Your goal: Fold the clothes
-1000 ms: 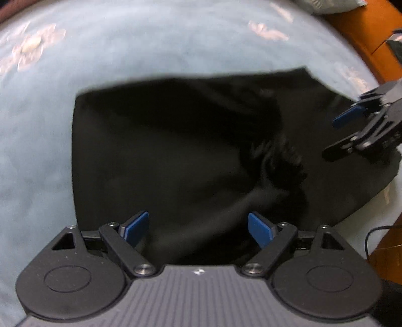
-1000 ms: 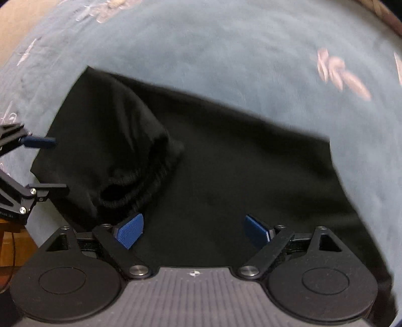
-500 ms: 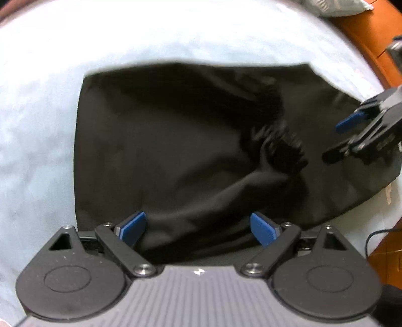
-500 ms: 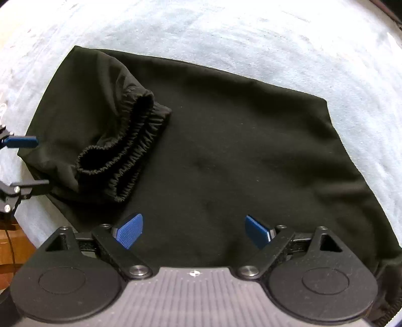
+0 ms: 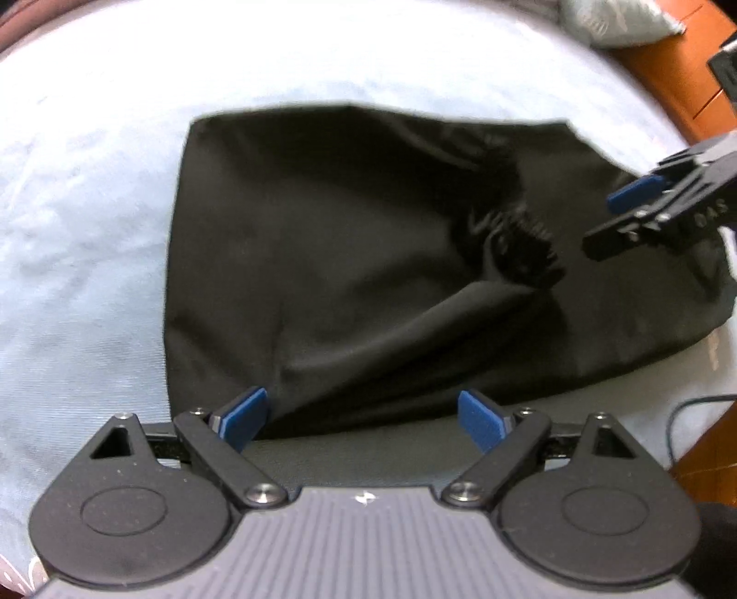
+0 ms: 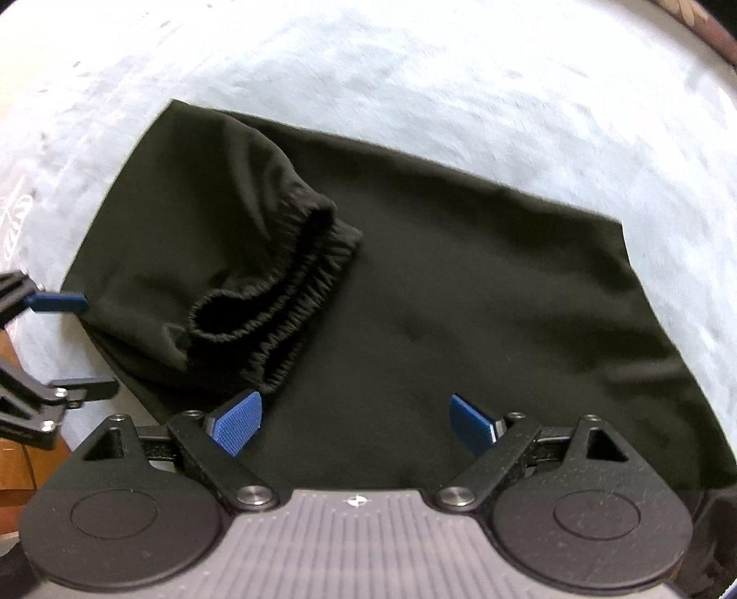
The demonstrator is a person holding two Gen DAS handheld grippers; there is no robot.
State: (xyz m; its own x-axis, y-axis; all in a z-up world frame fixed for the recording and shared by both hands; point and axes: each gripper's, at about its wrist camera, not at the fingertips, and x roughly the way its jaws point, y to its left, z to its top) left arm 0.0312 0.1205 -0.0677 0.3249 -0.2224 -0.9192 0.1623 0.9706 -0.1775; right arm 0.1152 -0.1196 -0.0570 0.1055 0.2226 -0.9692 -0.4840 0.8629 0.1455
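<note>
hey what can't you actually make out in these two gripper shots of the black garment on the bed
- Black garment, right wrist view: near edge hidden behind the right gripper body.
- Elastic cuff, left wrist view: blurred, dark on dark.
- Left gripper, right wrist view: cut off by the picture's left edge.
- Garment type: not discernible.

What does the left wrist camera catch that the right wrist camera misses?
Only the left wrist view shows the grey bundle beyond the bedding, the orange-brown wood beside it, and a thin cable.

Only the right wrist view shows the gathered elastic cuff clearly, its opening gaping.

Both show the black garment lying on the pale blue blanket, with the left tool and right tool open, holding nothing.
</note>
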